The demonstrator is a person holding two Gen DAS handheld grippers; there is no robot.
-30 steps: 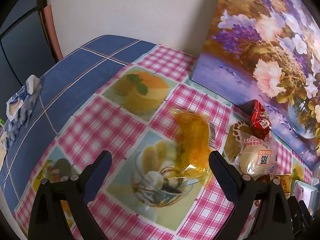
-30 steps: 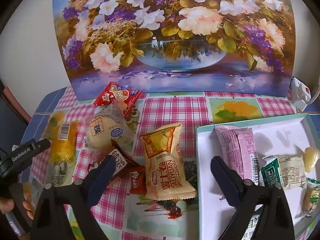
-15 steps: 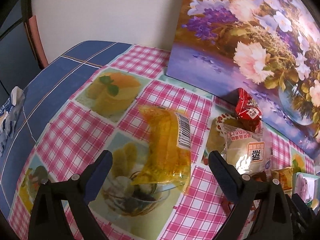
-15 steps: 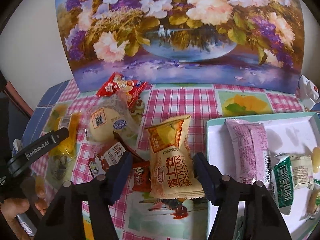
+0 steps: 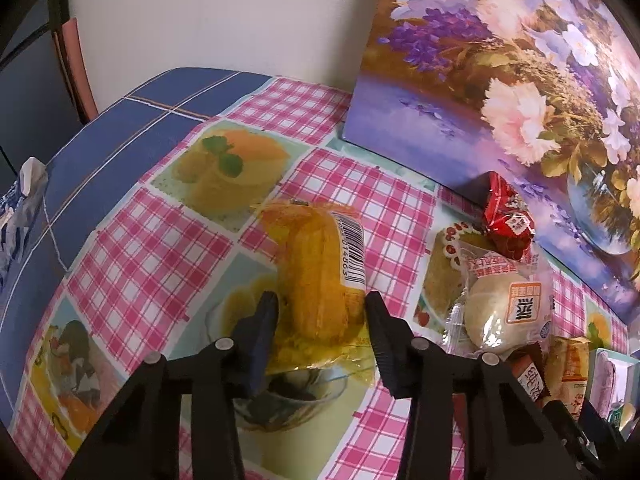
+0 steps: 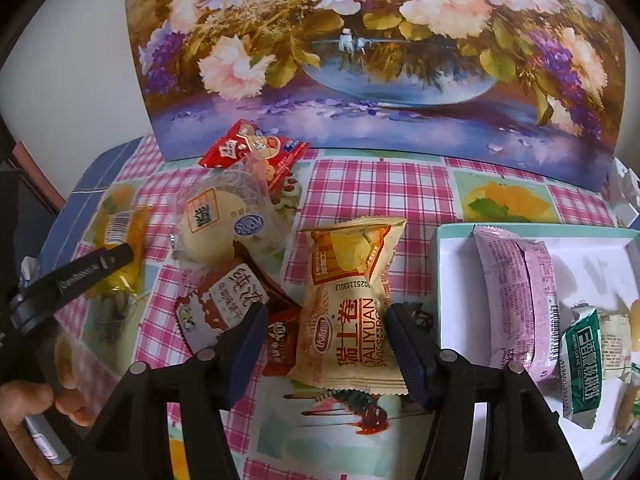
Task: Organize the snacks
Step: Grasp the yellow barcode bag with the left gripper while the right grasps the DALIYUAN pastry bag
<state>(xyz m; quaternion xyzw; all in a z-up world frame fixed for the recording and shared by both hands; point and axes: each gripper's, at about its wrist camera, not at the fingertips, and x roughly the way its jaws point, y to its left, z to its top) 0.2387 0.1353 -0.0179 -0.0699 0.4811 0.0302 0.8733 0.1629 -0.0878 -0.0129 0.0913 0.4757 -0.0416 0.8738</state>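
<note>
Both sets of jaws have just been closing. The left gripper (image 5: pixel 320 312) now pinches the glossy yellow cake packet (image 5: pixel 316 272), at nine o'clock of the pile. The right gripper (image 6: pixel 326 340) brackets the crinkled cream Swiss-roll pouch (image 6: pixel 352 304), pads touching; the tray (image 6: pixel 440 280) waits at three o'clock.

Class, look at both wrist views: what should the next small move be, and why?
Probably lift the yellow cake packet: the left hand-held gripper has just closed on it, while the tray already holds other snacks.
</note>
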